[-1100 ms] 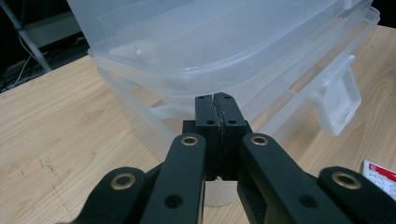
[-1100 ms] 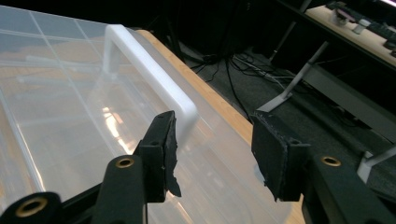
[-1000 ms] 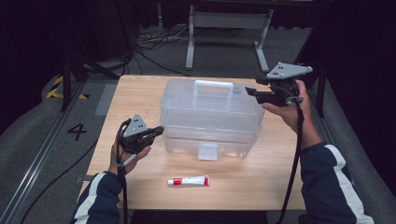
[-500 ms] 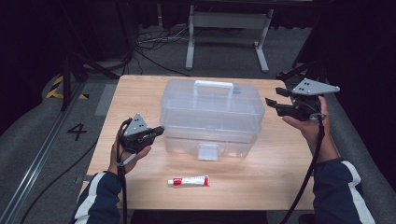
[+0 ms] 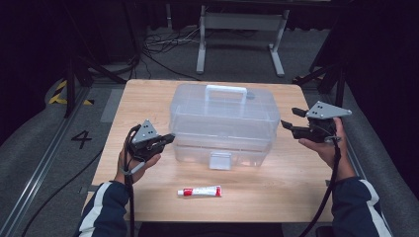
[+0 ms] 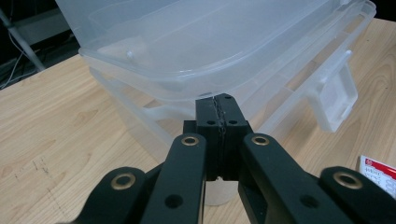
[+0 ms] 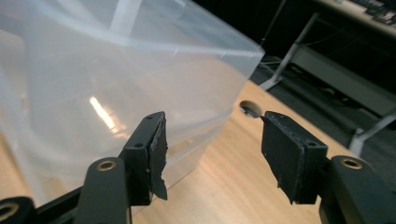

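Flanking clear box (image 5: 223, 121): both tools apart.

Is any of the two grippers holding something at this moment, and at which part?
Nothing is held. The left gripper is shut on nothing, at the clear plastic box. The right gripper has just been opening, nothing between its jaws, beside the box's other end.

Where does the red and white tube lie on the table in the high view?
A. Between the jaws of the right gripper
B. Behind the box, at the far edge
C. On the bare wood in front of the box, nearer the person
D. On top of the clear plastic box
C: the tube lies flat on the table, on the person's side of the clear plastic box, apart from it.
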